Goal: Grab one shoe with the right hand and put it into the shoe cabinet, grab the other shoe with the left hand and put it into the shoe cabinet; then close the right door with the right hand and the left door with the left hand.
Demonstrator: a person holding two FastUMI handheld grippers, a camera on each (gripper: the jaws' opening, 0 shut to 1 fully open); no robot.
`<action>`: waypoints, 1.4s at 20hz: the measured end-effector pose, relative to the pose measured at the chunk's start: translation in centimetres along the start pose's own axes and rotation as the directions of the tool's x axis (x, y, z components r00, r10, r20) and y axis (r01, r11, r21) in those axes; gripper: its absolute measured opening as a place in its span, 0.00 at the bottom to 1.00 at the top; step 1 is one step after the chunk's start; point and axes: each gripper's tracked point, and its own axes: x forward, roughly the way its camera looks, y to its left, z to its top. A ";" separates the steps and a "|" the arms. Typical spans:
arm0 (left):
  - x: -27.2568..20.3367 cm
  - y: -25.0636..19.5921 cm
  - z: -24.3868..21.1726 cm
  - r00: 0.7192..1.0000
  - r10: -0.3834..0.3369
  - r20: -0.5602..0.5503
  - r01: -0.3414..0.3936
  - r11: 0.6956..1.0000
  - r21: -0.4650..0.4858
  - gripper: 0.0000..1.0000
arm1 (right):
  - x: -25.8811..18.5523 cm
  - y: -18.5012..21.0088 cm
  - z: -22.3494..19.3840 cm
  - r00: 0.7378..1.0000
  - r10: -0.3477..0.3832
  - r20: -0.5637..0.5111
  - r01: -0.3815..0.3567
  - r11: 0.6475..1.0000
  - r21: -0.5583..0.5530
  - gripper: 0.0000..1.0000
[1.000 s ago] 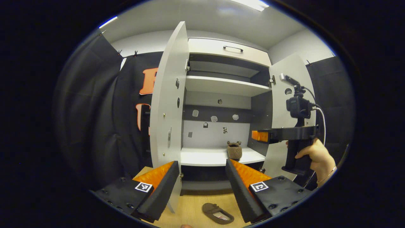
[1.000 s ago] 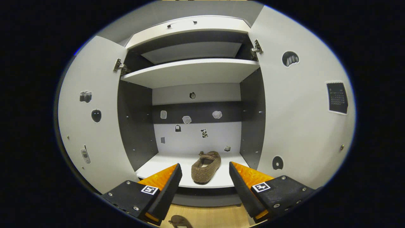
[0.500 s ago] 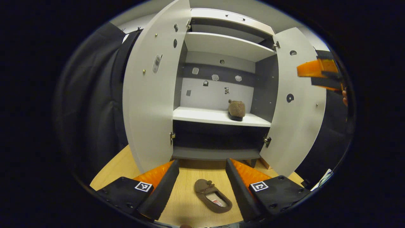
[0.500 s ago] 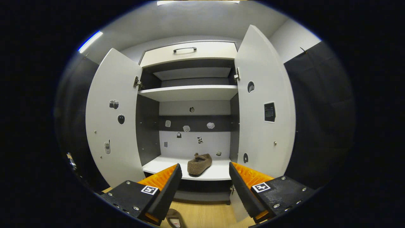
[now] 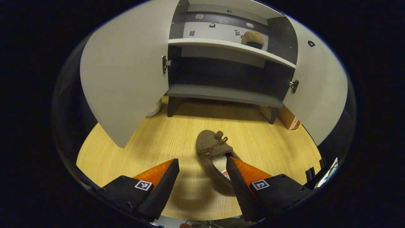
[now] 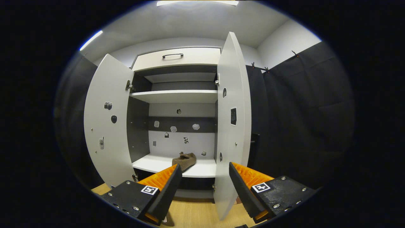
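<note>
A brown fuzzy shoe (image 5: 212,158) lies on the wooden floor in front of the cabinet, toe toward it. My left gripper (image 5: 202,177) hangs open just above it, the right finger over the shoe's opening, the left finger beside it on the floor side. The other brown shoe (image 5: 252,38) (image 6: 184,159) rests on the white middle shelf (image 6: 152,163) of the open shoe cabinet. My right gripper (image 6: 204,182) is open and holds nothing, well back from the cabinet. Both doors stand open: left door (image 6: 107,123) (image 5: 126,69), right door (image 6: 231,126) (image 5: 316,85).
The right door's edge points toward my right gripper in the right gripper view. A closed drawer with a handle (image 6: 172,55) tops the cabinet. A small box (image 5: 288,117) sits on the floor by the cabinet's right leg. Black cloth walls flank the cabinet.
My left gripper has dropped and tilted down toward the shoe on the floor, which now lies between its fingers. My right gripper has drawn back and to the right, away from the cabinet.
</note>
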 end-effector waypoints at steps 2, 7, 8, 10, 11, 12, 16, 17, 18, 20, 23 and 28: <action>1.6 -0.1 -0.7 0.999 0.005 -0.048 -0.007 1.000 -0.030 0.98 | -0.1 -1.2 -0.8 1.000 -0.011 -0.020 0.011 1.000 -0.004 0.92; 5.6 -0.8 -2.5 0.986 -0.006 -0.168 0.001 1.000 -0.028 0.99 | -0.8 -3.3 -2.0 0.999 -0.014 -0.049 0.014 1.000 0.006 0.92; 5.8 -0.8 -2.3 0.983 -0.006 -0.182 -0.001 0.999 -0.039 0.99 | -0.8 -4.0 -2.1 0.998 -0.023 -0.053 0.023 1.000 0.005 0.92; 6.3 -1.5 -2.6 0.978 -0.028 -0.207 0.018 0.999 -0.050 0.86 | -0.9 -5.3 -2.2 0.998 -0.038 -0.055 0.039 0.999 0.011 0.92; 6.6 -2.7 -2.8 0.972 -0.068 -0.223 0.056 0.997 -0.059 0.78 | -1.0 -5.8 -2.1 0.998 -0.039 -0.056 0.040 0.999 0.021 0.92; 6.5 -1.9 -2.7 0.969 -0.013 -0.247 0.010 1.000 -0.014 0.55 | -1.1 -6.1 -2.0 0.998 -0.034 -0.055 0.036 0.999 0.031 0.92; 5.6 -1.9 0.1 0.962 0.022 -0.272 -0.003 0.998 0.069 0.07 | -1.5 -7.9 -1.8 0.998 -0.035 -0.050 0.037 0.998 0.042 0.92; 5.9 -1.3 0.5 0.965 0.018 -0.260 0.003 0.997 0.079 0.07 | -1.5 -8.1 -1.7 0.998 -0.028 -0.049 0.030 0.999 0.046 0.92; 5.5 -1.2 1.6 0.968 0.012 -0.252 0.009 0.996 0.083 0.07 | -1.6 -8.3 -1.6 0.999 -0.020 -0.046 0.022 0.999 0.050 0.92; 4.5 -1.3 3.7 0.968 -0.021 -0.251 0.039 0.997 0.066 0.07 | -1.7 -8.4 -1.5 0.999 0.005 -0.040 -0.003 0.998 0.058 0.92; 0.6 -2.3 7.3 0.974 -0.080 -0.211 0.089 0.995 0.034 0.07 | -1.7 -8.6 -1.5 0.998 0.042 -0.042 -0.039 0.997 0.063 0.92; -4.9 -0.9 16.4 0.993 -0.092 -0.075 0.095 0.995 0.039 0.07 | -1.7 -8.2 -2.0 0.993 0.105 -0.049 -0.100 0.991 0.090 0.92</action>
